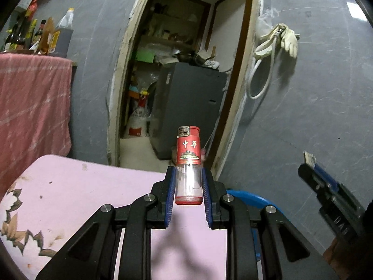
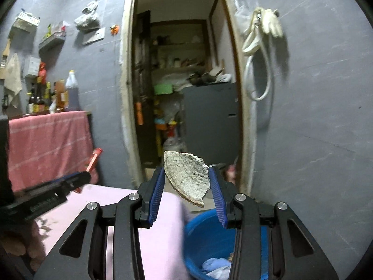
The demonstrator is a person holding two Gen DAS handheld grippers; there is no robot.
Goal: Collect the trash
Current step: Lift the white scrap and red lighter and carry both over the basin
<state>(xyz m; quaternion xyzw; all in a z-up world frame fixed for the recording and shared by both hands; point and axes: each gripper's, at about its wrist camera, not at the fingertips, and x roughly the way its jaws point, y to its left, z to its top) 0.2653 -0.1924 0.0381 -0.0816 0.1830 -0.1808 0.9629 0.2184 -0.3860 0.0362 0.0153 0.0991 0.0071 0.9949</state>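
Note:
My left gripper [image 1: 188, 182] is shut on a red and clear lighter [image 1: 188, 163], held upright above the pink table [image 1: 70, 186]. It also shows in the right wrist view [image 2: 80, 177], with the lighter [image 2: 93, 161] sticking up. My right gripper [image 2: 186, 182] is shut on a grey broken shard [image 2: 186, 177], shaped like a piece of a bowl, and holds it above the blue bin [image 2: 205, 233]. In the left wrist view the right gripper [image 1: 310, 163] is at the right with the shard's edge [image 1: 309, 158] showing.
The blue bin, with crumpled paper [image 2: 214, 266] inside, stands by the pink table's right edge; its rim shows in the left wrist view [image 1: 247, 197]. A pink cloth [image 1: 32, 102] hangs at left under several bottles [image 1: 42, 35]. An open doorway [image 1: 181, 70] lies ahead.

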